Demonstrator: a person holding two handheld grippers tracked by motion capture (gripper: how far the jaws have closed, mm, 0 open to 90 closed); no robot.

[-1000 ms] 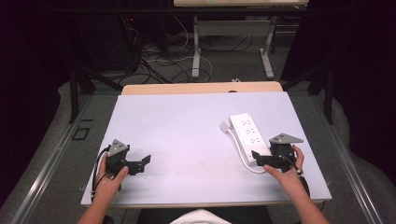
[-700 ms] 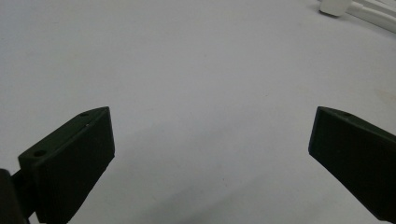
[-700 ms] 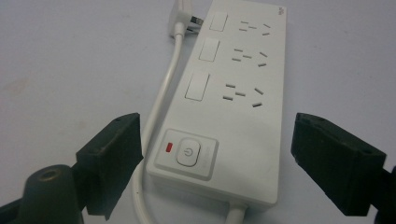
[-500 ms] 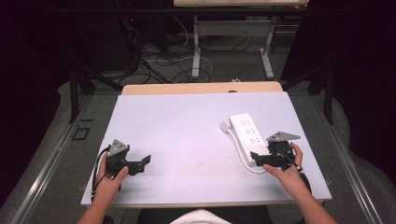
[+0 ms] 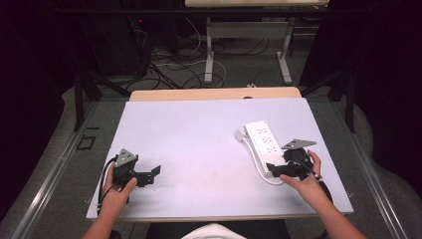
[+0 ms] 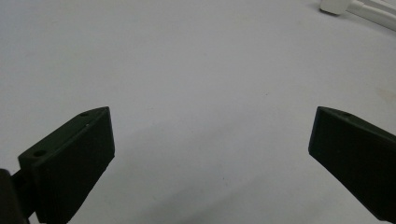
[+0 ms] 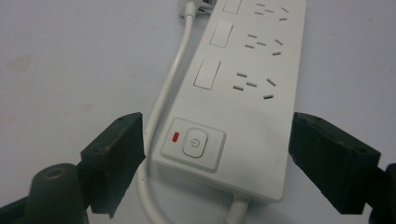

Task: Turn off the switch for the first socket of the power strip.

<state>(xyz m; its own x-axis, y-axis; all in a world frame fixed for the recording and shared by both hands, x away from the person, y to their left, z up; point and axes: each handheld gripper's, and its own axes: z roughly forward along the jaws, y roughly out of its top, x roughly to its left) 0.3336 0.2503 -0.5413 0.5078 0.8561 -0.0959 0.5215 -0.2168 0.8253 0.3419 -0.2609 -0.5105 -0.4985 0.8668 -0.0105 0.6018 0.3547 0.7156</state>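
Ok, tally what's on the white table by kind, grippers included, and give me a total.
Power strips: 1, the white power strip with its cord looped alongside.
Handheld grippers: 2, the left gripper and the right gripper, both with jaws apart; the right one's jaws stand either side of the strip's switch end.
Total: 3 things on the table.
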